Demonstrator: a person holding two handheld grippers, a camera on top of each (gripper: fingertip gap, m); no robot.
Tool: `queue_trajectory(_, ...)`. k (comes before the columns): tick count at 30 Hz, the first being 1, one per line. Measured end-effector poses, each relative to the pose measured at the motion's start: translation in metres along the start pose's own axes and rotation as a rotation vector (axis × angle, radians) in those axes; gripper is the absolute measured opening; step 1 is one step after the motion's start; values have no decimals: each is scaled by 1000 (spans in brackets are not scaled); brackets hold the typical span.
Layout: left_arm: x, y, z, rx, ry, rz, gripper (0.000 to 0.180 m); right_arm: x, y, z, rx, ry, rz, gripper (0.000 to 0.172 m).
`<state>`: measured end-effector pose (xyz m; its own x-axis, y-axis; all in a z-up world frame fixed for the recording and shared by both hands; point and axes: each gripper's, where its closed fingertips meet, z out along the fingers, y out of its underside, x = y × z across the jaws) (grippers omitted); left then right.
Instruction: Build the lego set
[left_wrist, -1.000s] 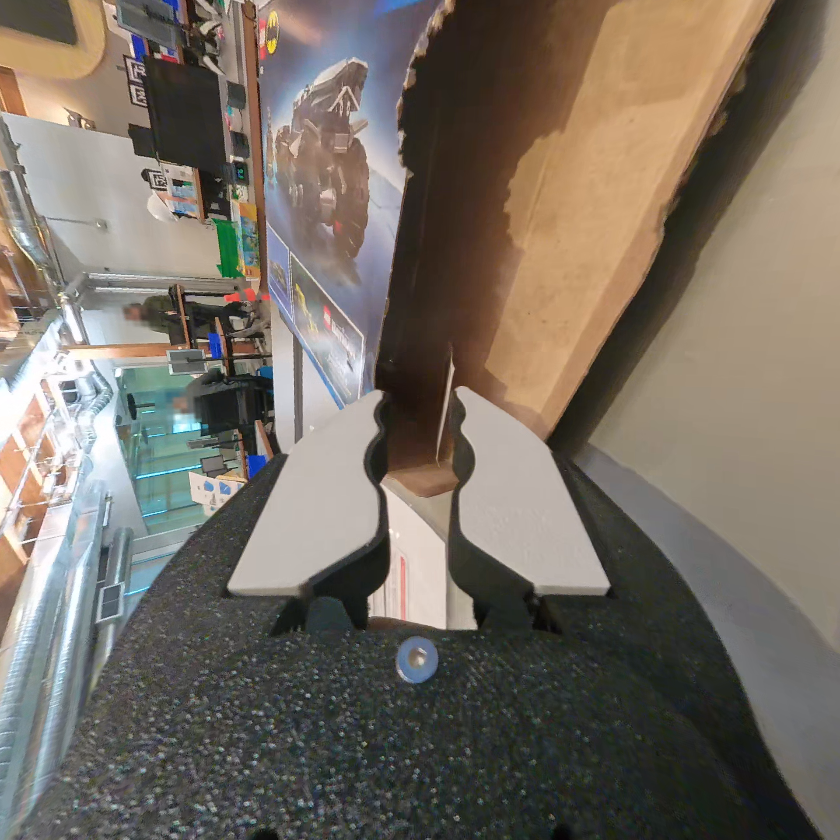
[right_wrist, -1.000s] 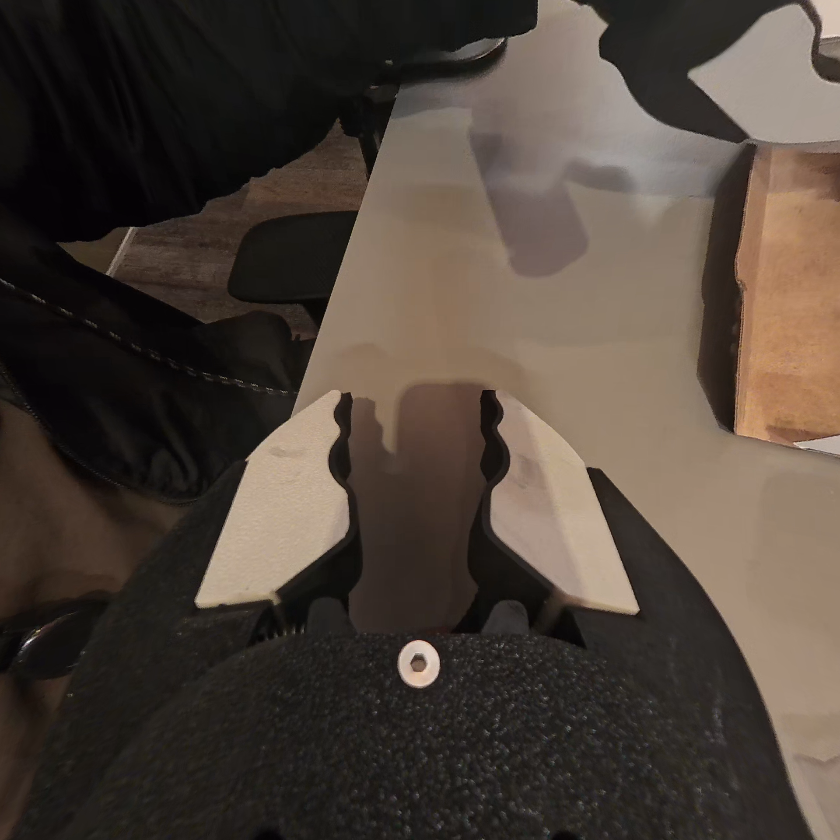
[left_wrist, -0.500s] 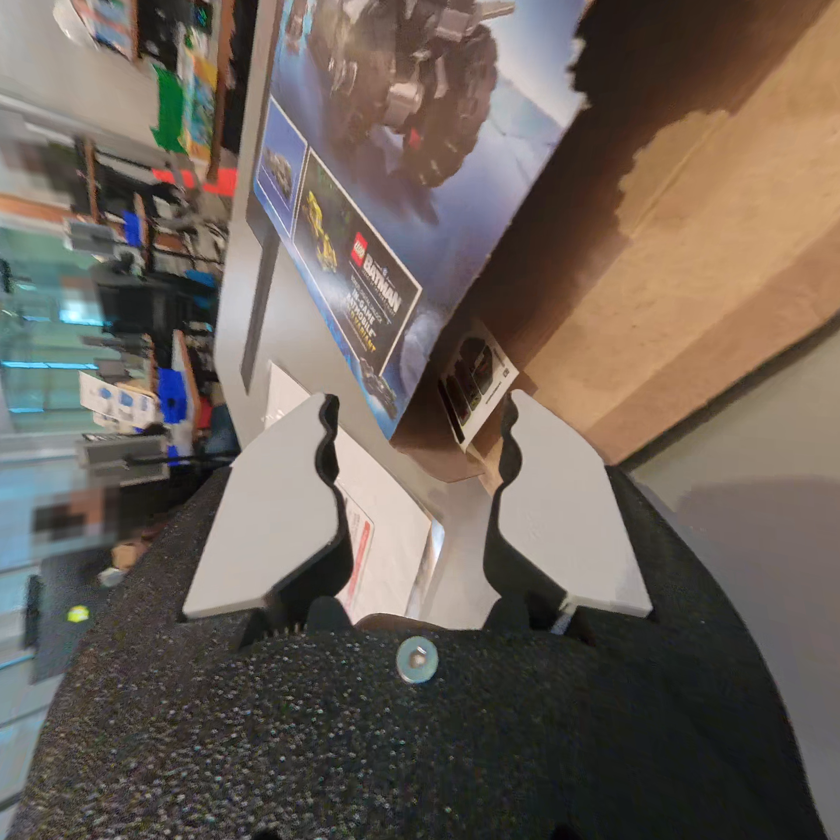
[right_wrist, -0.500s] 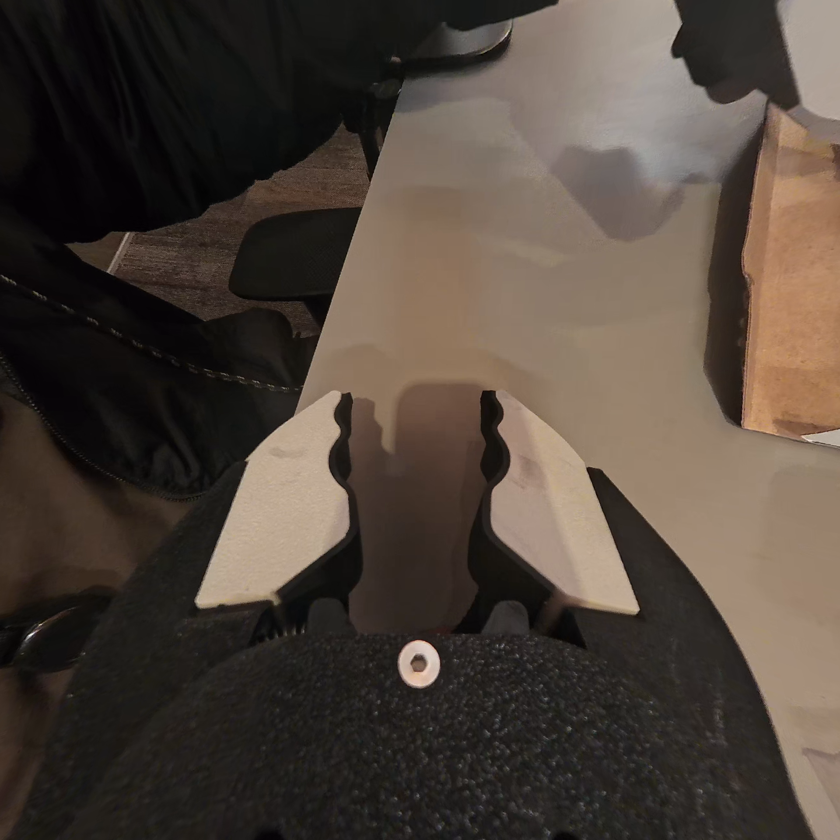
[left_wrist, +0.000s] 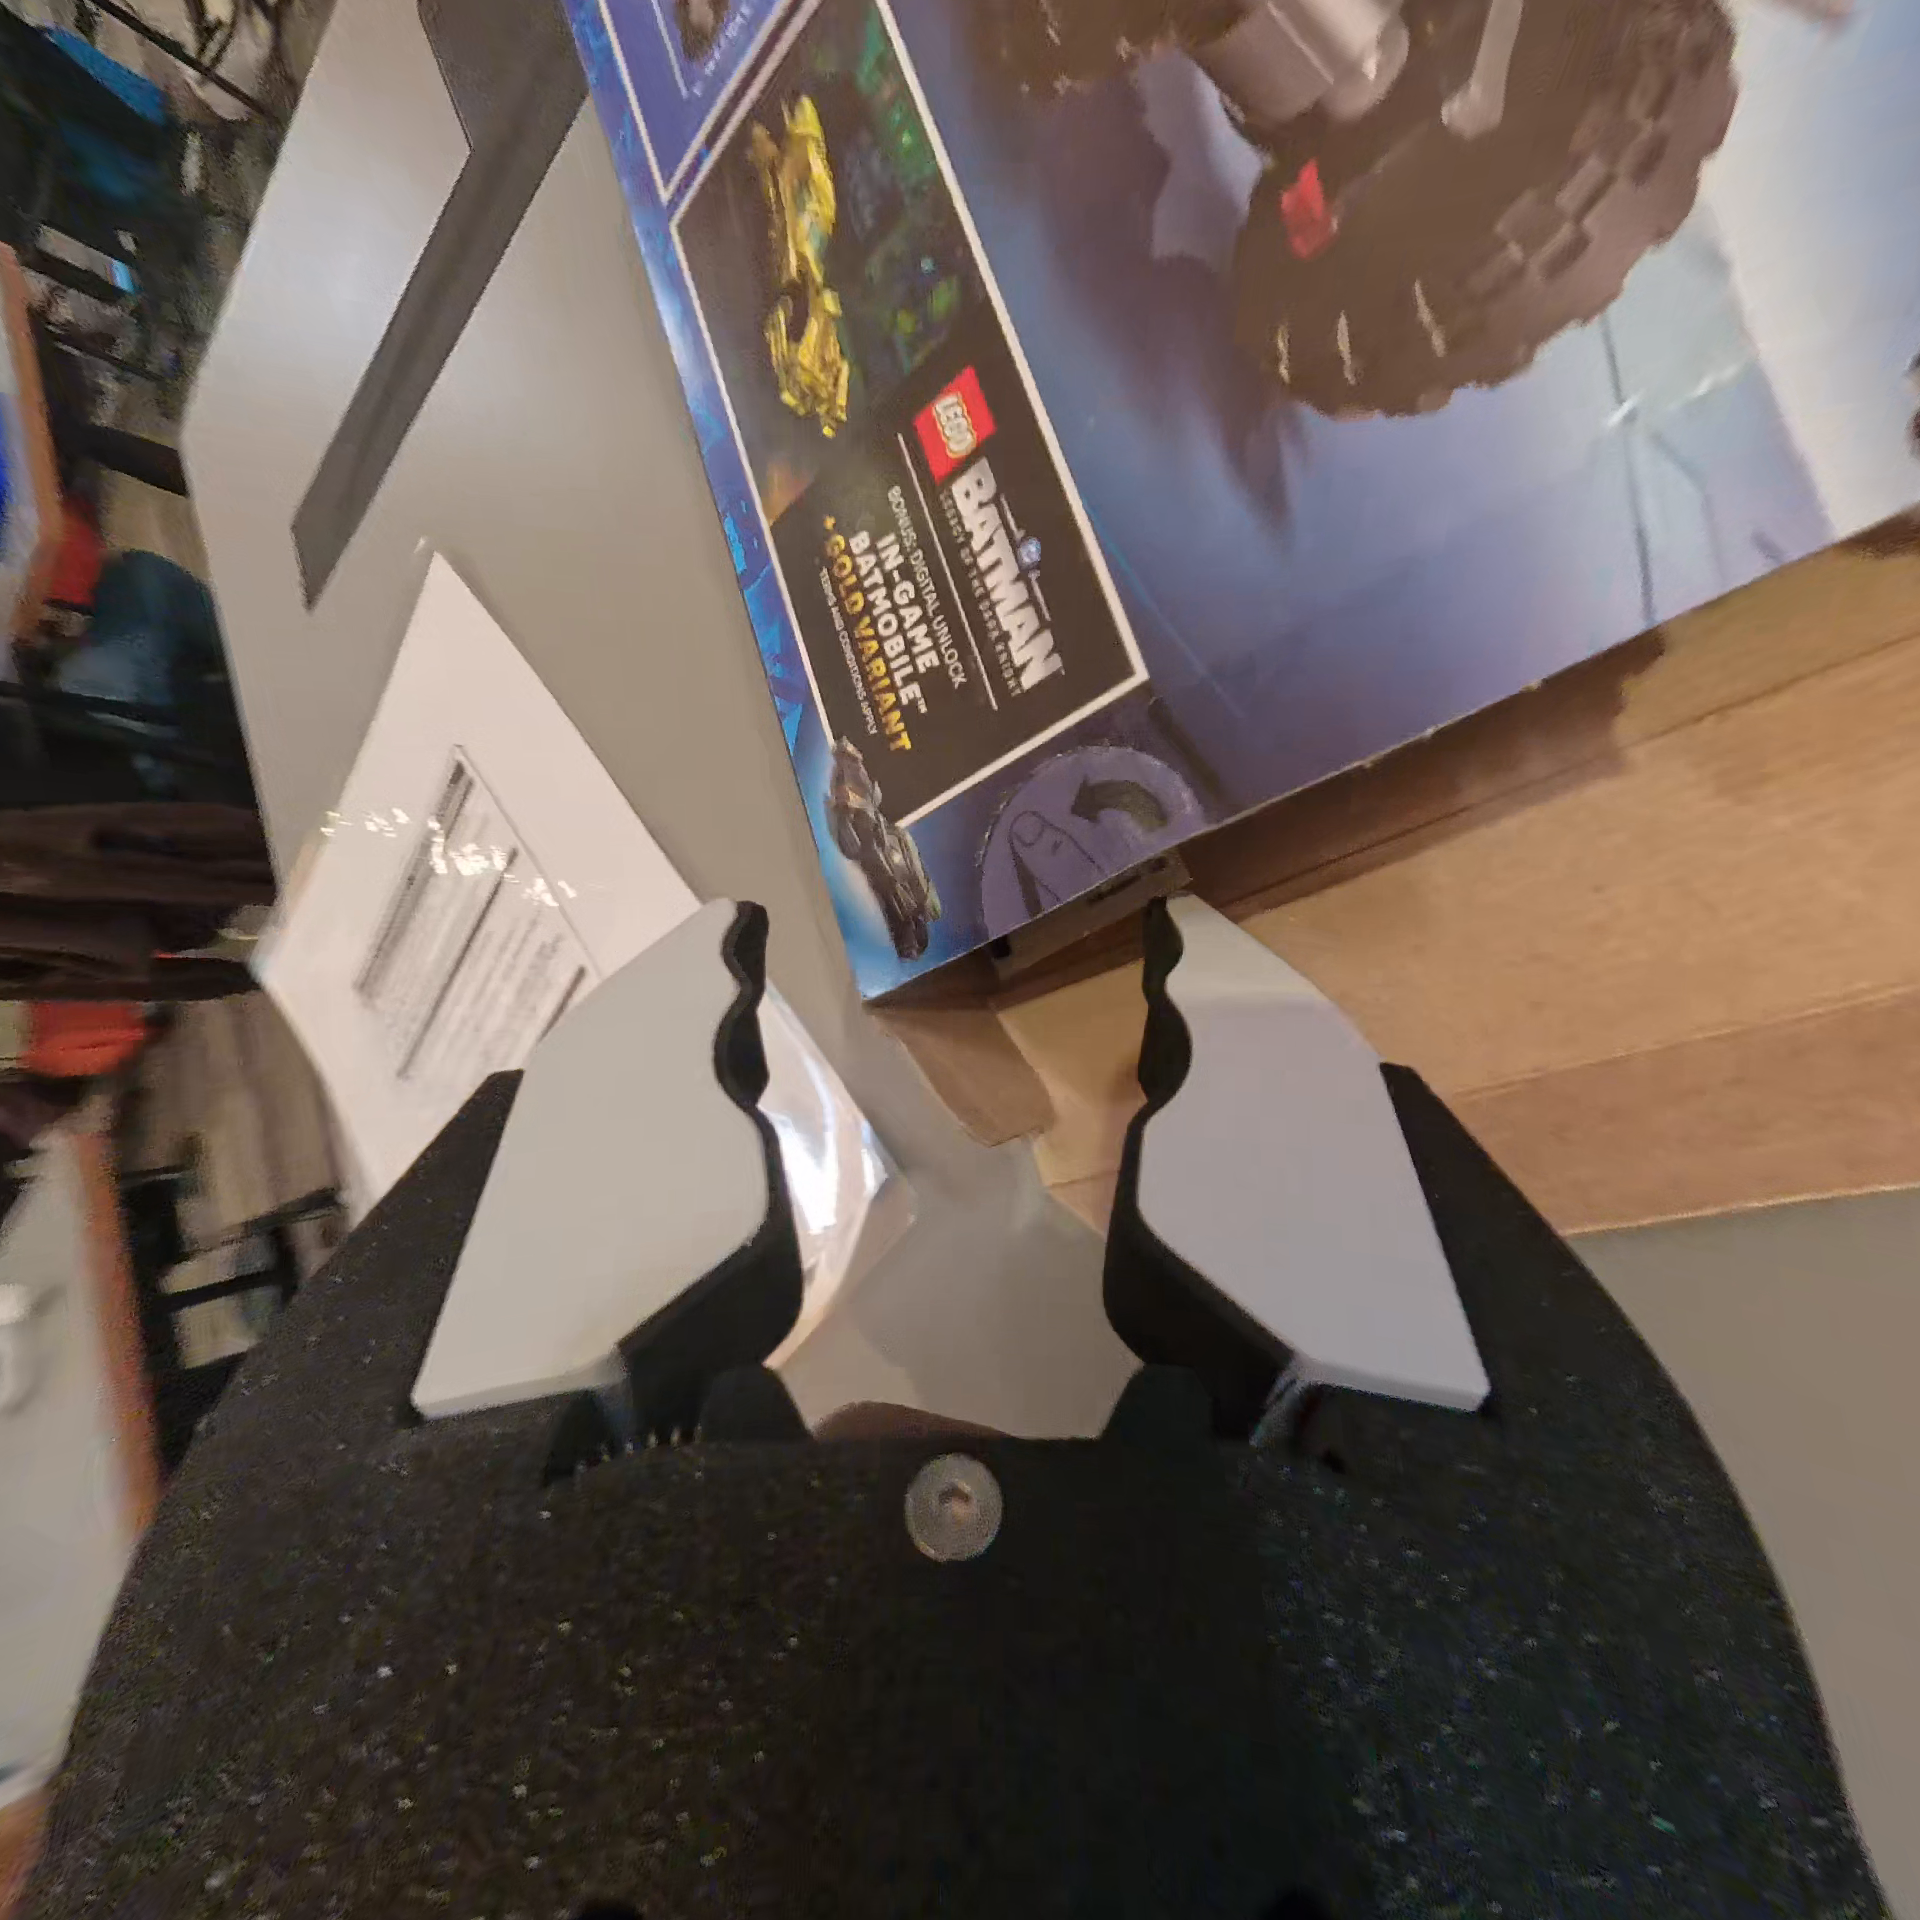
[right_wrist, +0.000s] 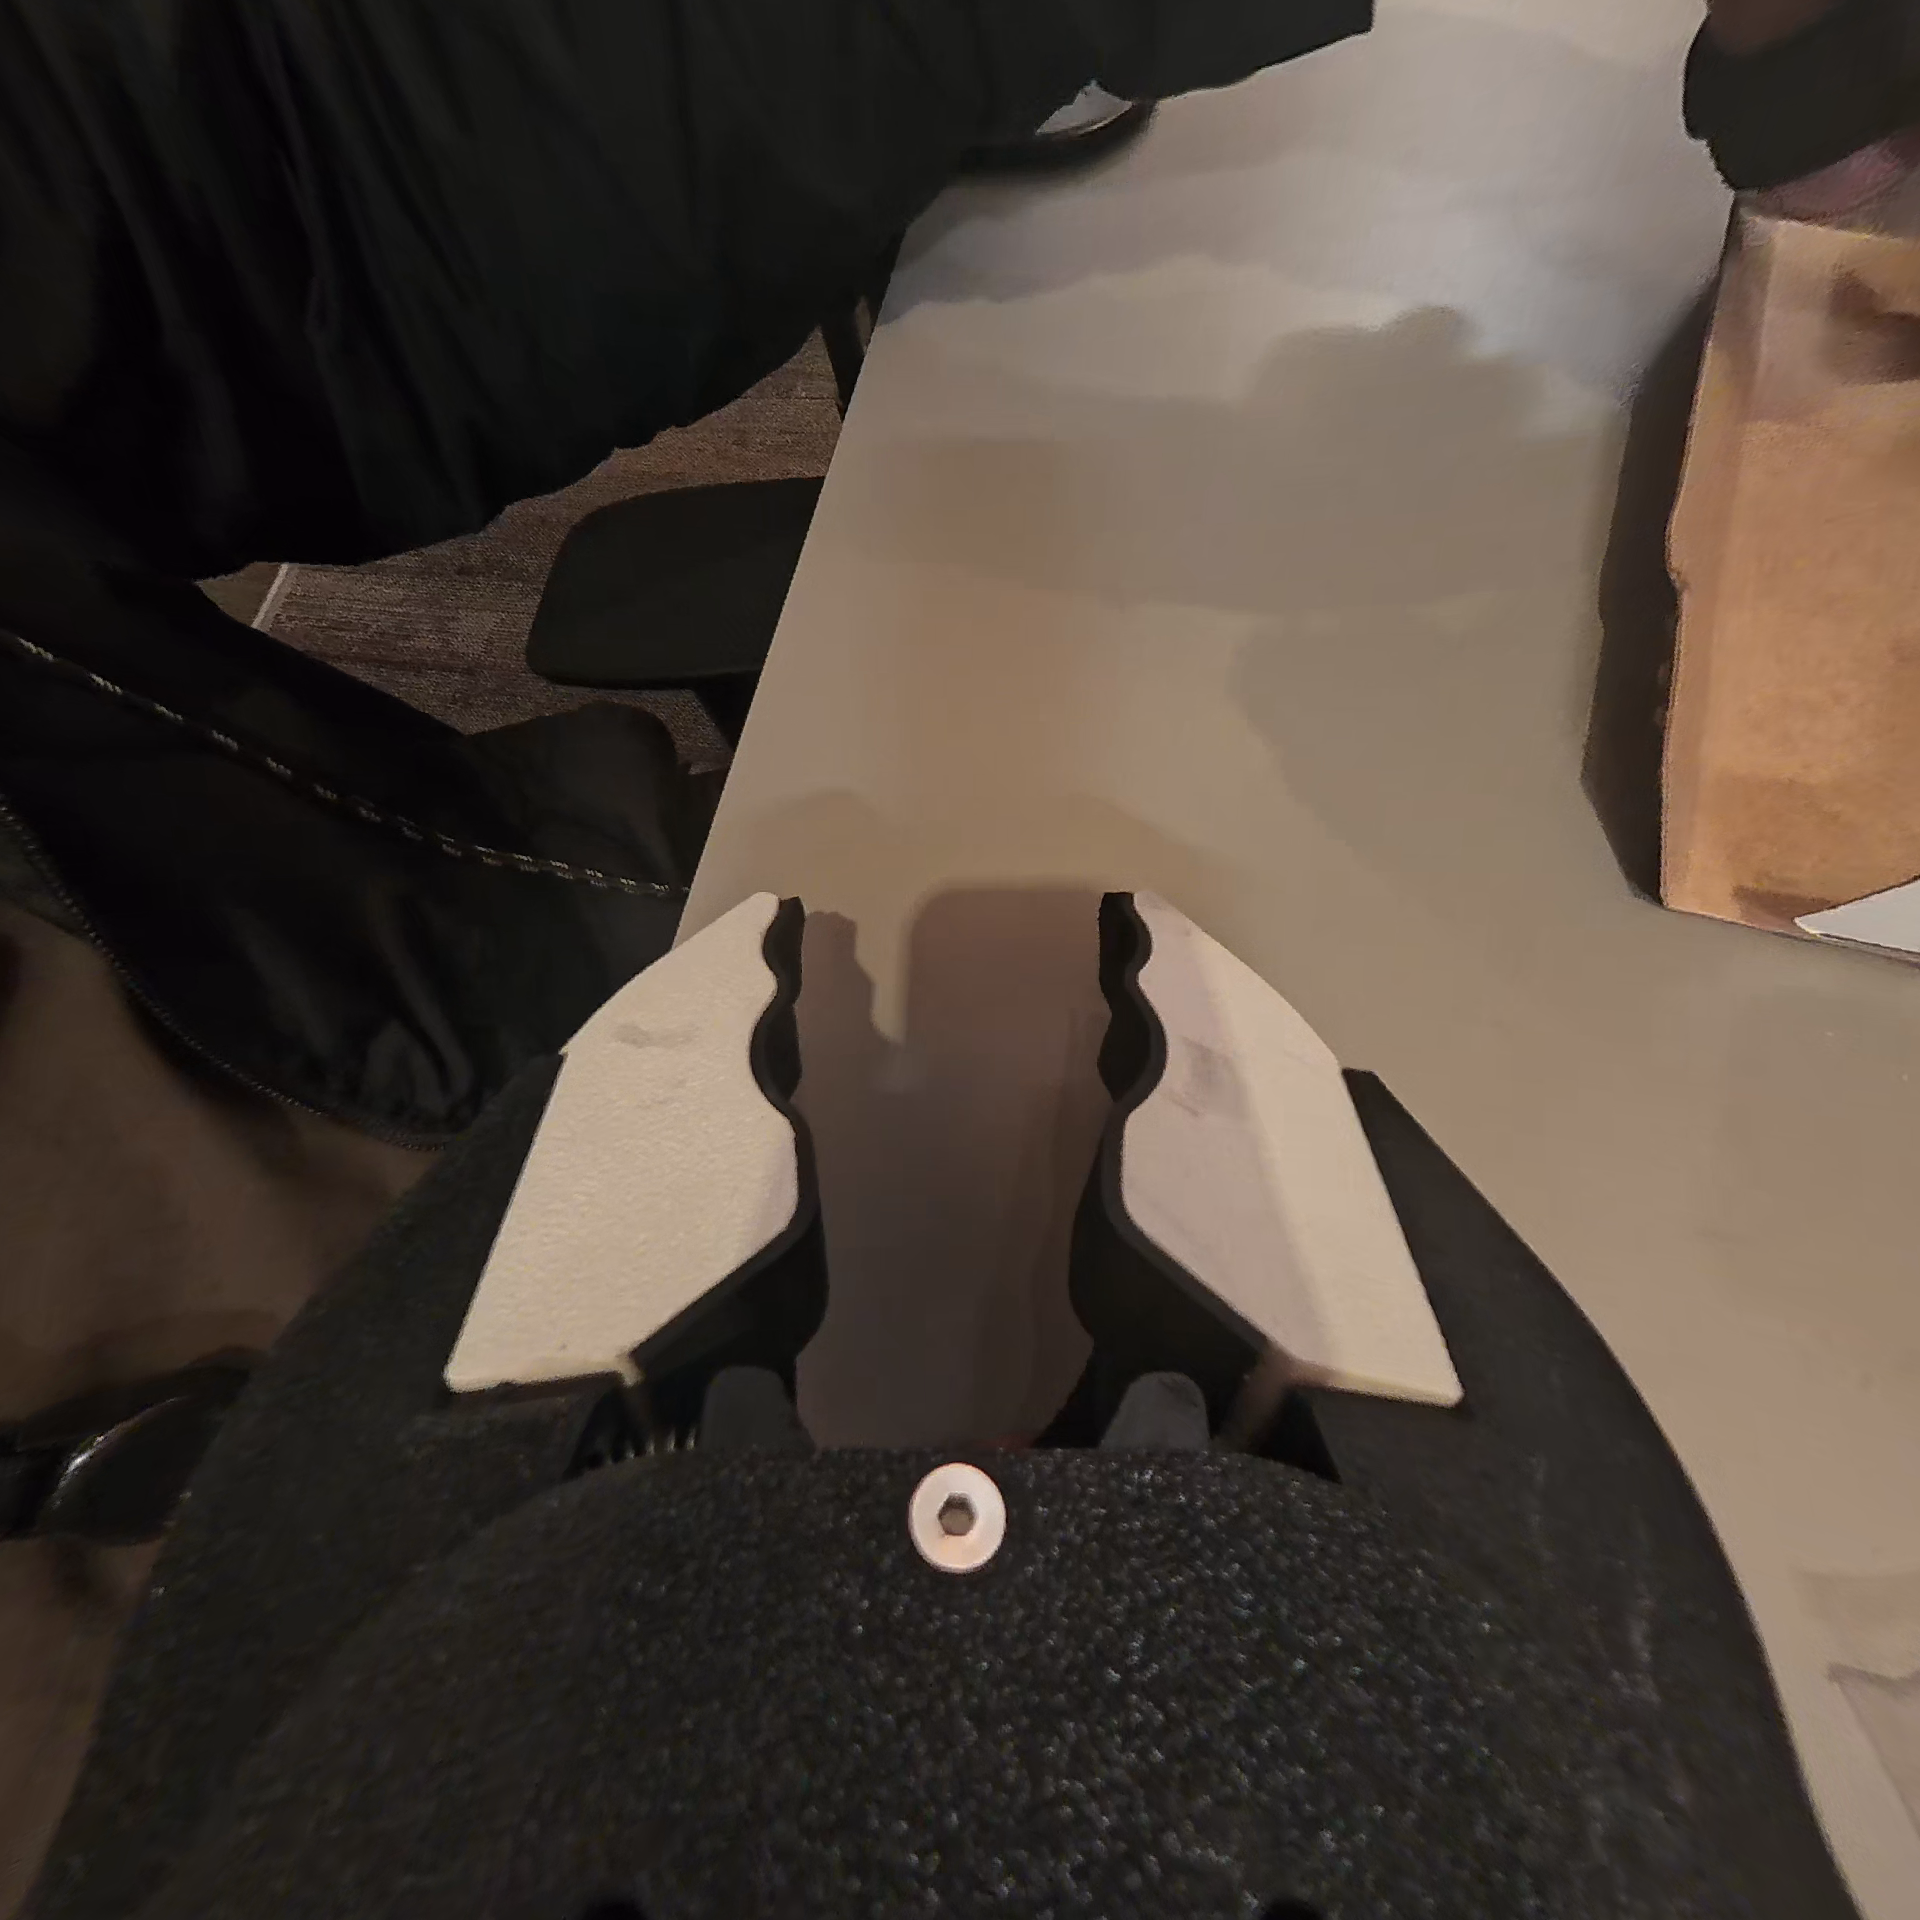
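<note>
In the left wrist view my left gripper (left_wrist: 951, 920) is open with nothing in its grasp. Just past its fingertips lies the corner of a large toy-set box (left_wrist: 1195, 436) with a blue printed face and a brown cardboard flap (left_wrist: 1558, 935). The right fingertip (left_wrist: 1158, 935) is next to the box's corner tab; I see no pad pressing on it. In the right wrist view my right gripper (right_wrist: 951, 914) is open with nothing in its grasp and hovers over the bare grey table (right_wrist: 1143, 520). The brown cardboard (right_wrist: 1808, 582) of the box shows at the right edge.
A white printed sheet in clear plastic (left_wrist: 447, 852) lies on the table left of the box. A person's dark clothing (right_wrist: 312, 260) and a black chair seat (right_wrist: 665, 592) are beyond the table's left edge. Another dark shape (right_wrist: 1808, 94) sits at the top right.
My left gripper opened wide and let go of the cardboard flap edge it pinched a second ago, then drew back from the box. My right gripper stayed still and open.
</note>
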<state>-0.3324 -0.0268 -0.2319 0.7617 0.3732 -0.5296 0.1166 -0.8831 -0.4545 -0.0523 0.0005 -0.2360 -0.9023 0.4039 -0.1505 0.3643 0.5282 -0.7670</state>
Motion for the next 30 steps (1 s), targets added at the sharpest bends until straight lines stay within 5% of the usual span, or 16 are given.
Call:
queue_trajectory(4,0,-7,-11,117,77,-164,70,2,1,-4,15,25,2,56)
queue_trajectory(8,11,-29,-43,303,75,-151,70,8,2,-19,49,76,15,57)
queue_trajectory(14,110,-80,-102,519,328,-13,70,41,21,-93,103,276,26,57)
queue_trajectory(21,248,-130,-118,513,663,65,64,115,83,-213,183,586,190,52)
queue_trajectory(30,311,-179,-87,390,670,111,54,130,150,-228,-5,648,283,58)
